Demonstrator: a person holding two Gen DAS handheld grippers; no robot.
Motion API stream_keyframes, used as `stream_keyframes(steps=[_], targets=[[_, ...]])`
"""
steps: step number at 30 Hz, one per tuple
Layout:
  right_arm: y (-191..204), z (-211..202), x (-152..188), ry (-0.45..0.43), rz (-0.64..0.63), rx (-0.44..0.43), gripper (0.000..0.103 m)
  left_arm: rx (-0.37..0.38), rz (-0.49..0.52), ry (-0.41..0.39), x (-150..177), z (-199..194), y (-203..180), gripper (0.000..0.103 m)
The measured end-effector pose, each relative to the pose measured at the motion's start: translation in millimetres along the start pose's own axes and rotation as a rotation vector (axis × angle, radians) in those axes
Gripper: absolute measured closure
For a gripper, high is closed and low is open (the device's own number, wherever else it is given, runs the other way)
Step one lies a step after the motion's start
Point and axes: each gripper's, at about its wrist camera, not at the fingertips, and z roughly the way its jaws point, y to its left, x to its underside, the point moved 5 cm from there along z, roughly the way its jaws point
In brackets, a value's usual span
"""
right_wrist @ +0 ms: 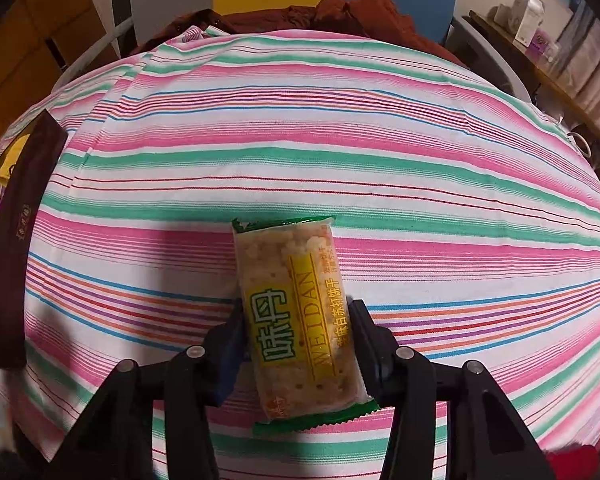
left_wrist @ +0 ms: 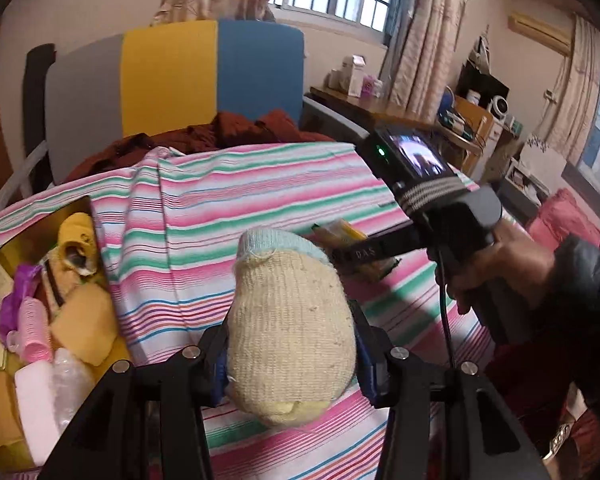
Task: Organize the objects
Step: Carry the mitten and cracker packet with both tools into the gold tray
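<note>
A cream knitted sock (left_wrist: 288, 340) with a pale blue cuff stands up between the fingers of my left gripper (left_wrist: 290, 346), which is shut on its sides and holds it above the striped cloth (left_wrist: 260, 184). A cracker packet (right_wrist: 296, 320), clear with a yellow and green label, lies lengthwise between the fingers of my right gripper (right_wrist: 296, 312), and both pads press its sides. In the left wrist view the right gripper (left_wrist: 356, 254) is held by a hand (left_wrist: 512, 268) at the right, low over the cloth, with the yellow packet (left_wrist: 346, 232) at its tips.
An open box (left_wrist: 40, 232) at the left holds pink hair rollers (left_wrist: 34, 332), yellow sponges (left_wrist: 84, 328) and several small items. Its dark brown wall (right_wrist: 16, 248) shows at the left in the right wrist view. Dark red clothing (left_wrist: 220, 132) lies behind the cloth.
</note>
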Motion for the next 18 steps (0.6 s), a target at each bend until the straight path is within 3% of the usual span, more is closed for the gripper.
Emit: stream_keyframes(steps=[4, 10, 18], targets=[[9, 7, -10, -0.002, 0.01, -0.008, 0.053, -0.018, -0.017, -0.017, -1, -11, 8, 0.054], [-8, -5, -12, -0.003, 0.026, -0.021, 0.054, -0.047, -0.061, -0.041, 0, -27, 31, 0.054], [-9, -5, -3, -0.039, 0.042, -0.043, 0.054, -0.12, -0.186, -0.084, 13, -64, 91, 0.054]])
